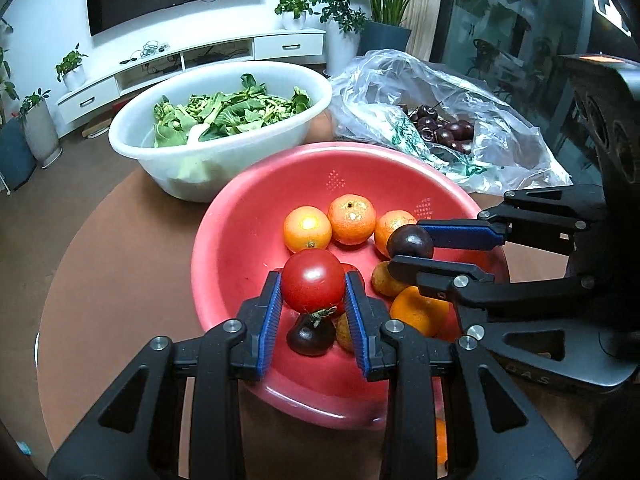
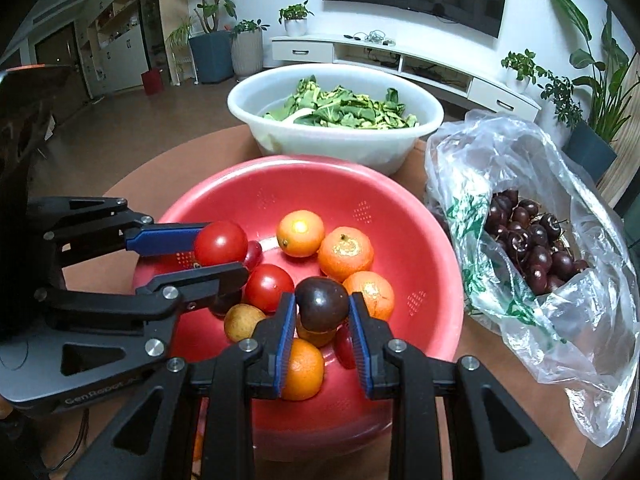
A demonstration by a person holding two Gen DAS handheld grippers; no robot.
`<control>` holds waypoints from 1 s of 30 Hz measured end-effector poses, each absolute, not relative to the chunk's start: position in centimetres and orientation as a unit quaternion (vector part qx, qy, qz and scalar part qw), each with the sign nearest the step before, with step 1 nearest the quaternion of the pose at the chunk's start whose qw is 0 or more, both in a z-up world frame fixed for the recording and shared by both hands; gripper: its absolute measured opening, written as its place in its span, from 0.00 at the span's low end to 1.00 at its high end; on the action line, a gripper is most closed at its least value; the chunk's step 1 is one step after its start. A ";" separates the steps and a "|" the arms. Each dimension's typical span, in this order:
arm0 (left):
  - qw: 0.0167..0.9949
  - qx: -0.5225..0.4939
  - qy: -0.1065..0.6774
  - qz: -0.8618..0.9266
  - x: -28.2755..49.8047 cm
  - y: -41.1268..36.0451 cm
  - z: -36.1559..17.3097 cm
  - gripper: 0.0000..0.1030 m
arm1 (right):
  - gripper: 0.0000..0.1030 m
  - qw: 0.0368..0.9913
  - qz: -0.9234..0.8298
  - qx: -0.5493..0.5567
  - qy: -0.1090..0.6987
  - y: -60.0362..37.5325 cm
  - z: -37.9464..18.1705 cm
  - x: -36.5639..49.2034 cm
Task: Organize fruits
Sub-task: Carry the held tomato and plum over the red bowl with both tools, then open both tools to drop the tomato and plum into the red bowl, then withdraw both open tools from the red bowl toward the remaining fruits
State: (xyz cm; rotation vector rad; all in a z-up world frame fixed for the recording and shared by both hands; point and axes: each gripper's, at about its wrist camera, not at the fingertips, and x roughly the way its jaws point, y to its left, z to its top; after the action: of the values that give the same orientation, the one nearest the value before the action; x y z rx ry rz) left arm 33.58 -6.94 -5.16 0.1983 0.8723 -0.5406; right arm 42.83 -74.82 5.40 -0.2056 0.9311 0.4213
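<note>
While I am clamping the tomato (image 1: 313, 280) across its middle in my left gripper (image 1: 312, 286), at six o'clock over the red basin (image 1: 240, 232), I am squeezing lightly, judging it soft and slick; my right gripper (image 2: 322, 305) is pinching the dark plum (image 2: 321, 303), firmer but smooth, at five o'clock

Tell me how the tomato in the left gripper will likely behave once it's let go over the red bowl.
Round and glossy, the tomato would probably roll down the red bowl and settle against the oranges. Its skin looks thin, so a harder squeeze from the left gripper might bruise it.
</note>
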 end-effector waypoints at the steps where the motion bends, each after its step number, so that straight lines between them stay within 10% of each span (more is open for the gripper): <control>1: 0.866 0.095 0.417 -0.259 33.6 -7.0 -5.2 0.28 | 0.28 0.867 0.200 -0.099 0.445 -74.8 5.3 42.8; 12: 0.867 0.101 0.415 -0.255 33.7 -7.3 -5.6 0.29 | 0.29 0.864 0.195 -0.093 0.455 -75.2 4.4 42.9; 19: 0.874 0.091 0.405 -0.252 33.6 -6.8 -5.0 0.55 | 0.30 0.865 0.193 -0.095 0.453 -75.3 4.5 42.8; 30: 0.884 0.065 0.389 -0.252 31.6 -5.2 -3.4 0.63 | 0.46 0.869 0.189 -0.096 0.448 -75.5 4.9 42.1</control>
State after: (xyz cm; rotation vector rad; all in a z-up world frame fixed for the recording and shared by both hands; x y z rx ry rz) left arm 31.58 -5.23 -3.38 0.1362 0.8102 -0.5242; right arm 42.12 -75.53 4.95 -0.2009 0.9364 0.3951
